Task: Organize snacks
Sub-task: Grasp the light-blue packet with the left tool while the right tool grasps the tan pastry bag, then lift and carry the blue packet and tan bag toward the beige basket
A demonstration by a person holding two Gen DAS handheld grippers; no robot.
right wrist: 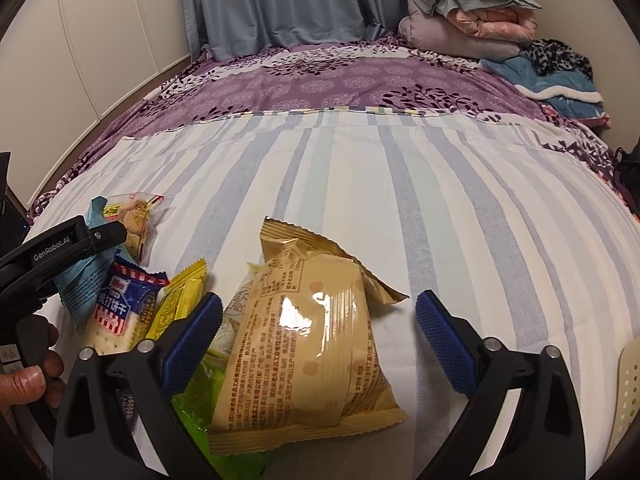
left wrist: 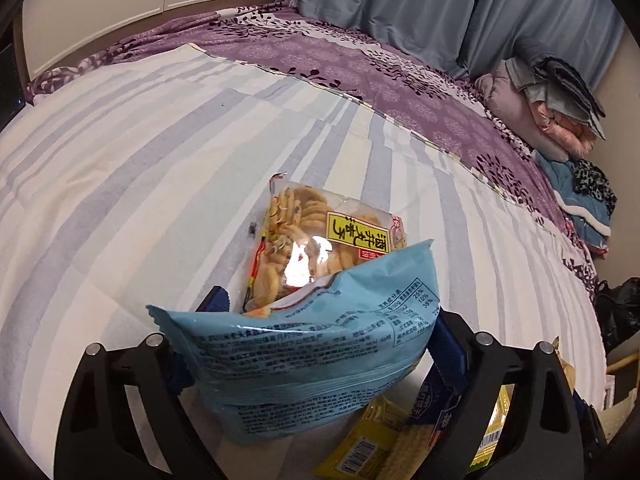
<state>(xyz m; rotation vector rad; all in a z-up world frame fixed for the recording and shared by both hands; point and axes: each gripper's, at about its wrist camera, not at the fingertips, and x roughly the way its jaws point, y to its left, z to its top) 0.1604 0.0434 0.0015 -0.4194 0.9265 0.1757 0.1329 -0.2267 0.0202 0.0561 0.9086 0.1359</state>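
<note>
A light blue snack bag fills the gap of my left gripper. Its edges touch both fingers, and whether the pads press on it I cannot tell. Behind it lies a clear bag of cookies. Yellow packets and a dark blue cracker packet lie below. A beige snack bag lies on a second beige bag, between the fingers of my right gripper. That gripper is open, with a gap on each side. A green packet sits under its left finger.
The snacks lie on a striped sheet over a purple floral bedspread. Folded blankets are stacked at the far right, by grey-blue curtains. White cabinets stand to the left. A hand holds the left gripper's handle.
</note>
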